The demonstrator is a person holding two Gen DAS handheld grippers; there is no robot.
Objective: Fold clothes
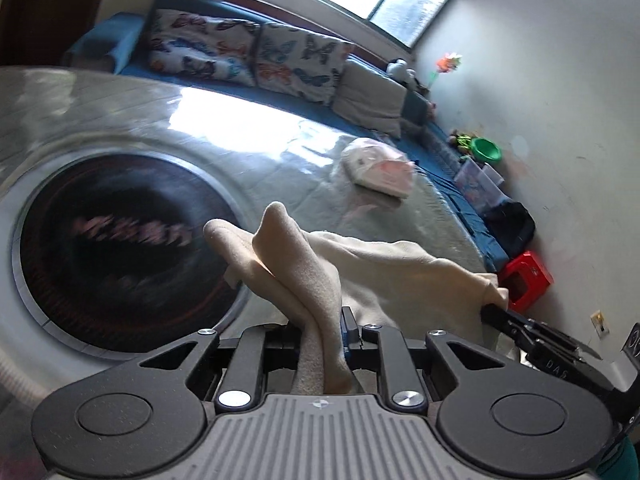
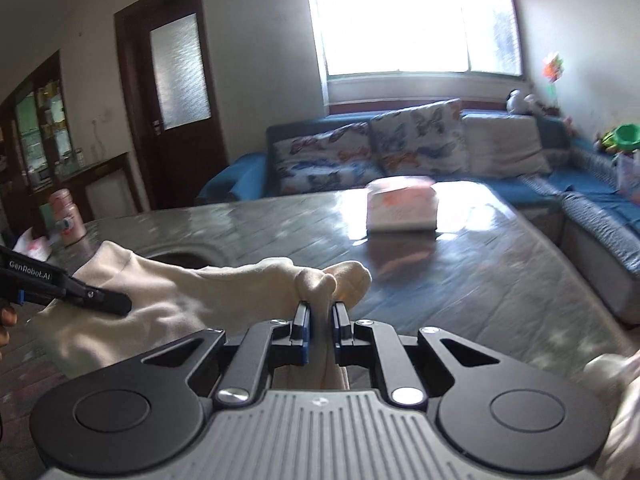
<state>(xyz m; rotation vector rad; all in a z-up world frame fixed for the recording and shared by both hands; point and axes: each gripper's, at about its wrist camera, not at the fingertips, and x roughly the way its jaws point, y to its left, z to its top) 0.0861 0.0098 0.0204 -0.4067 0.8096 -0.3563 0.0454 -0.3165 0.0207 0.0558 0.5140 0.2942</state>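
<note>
A cream garment hangs stretched between both grippers above the grey marble table. My left gripper is shut on a bunched corner of it, which sticks up past the fingers. My right gripper is shut on another bunched corner of the cream garment. The right gripper shows in the left wrist view at the right, pinching the cloth. The left gripper shows in the right wrist view at the left, on the cloth.
A folded white-and-pink stack lies on the far side of the table, also in the right wrist view. A round dark inset sits in the tabletop. A blue sofa with butterfly cushions borders the table. A pink bottle stands at left.
</note>
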